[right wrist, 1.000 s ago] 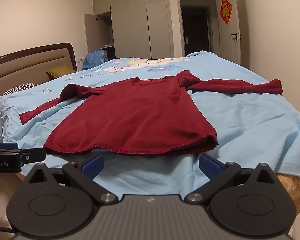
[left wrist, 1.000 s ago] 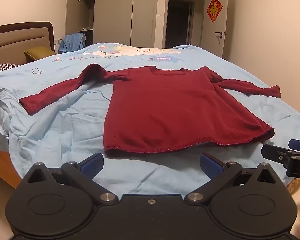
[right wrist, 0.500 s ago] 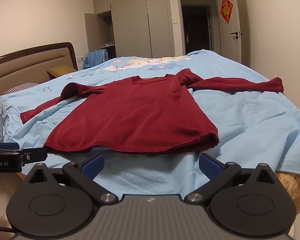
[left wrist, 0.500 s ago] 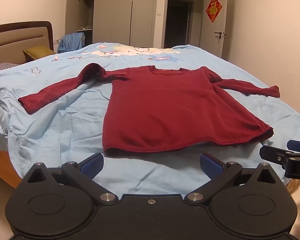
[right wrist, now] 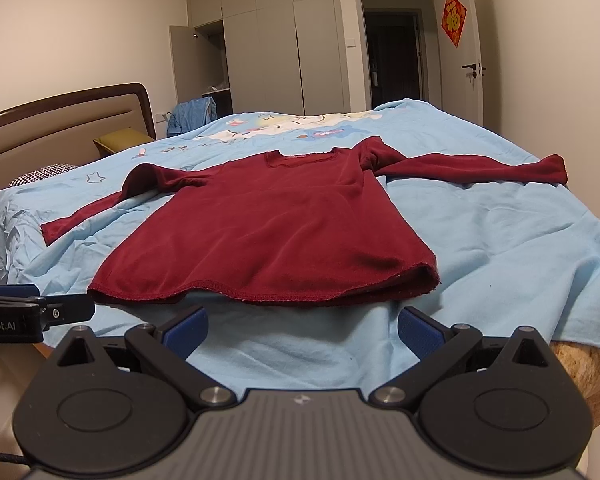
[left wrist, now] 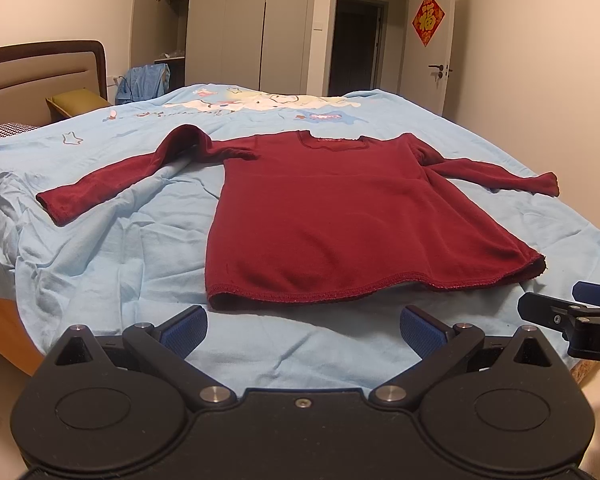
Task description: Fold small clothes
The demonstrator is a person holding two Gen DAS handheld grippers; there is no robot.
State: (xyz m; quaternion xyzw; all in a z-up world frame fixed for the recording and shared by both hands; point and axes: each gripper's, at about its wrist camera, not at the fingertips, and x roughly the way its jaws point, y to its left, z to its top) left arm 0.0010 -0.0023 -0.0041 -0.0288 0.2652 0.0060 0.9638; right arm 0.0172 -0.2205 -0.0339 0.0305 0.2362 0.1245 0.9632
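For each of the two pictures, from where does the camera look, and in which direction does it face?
Left wrist: sits on the left claw, open, at the near bed edge, facing the red shirt; the right claw shows at right.
Right wrist: sits on the right claw, open, facing the same shirt from further right; the left claw shows at left.
Shared: shirt, blue bedsheet, wardrobe, doorway.

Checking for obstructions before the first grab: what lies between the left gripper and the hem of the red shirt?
Only bare, wrinkled blue bedsheet, as the left wrist view shows, between the open left gripper and the red shirt.
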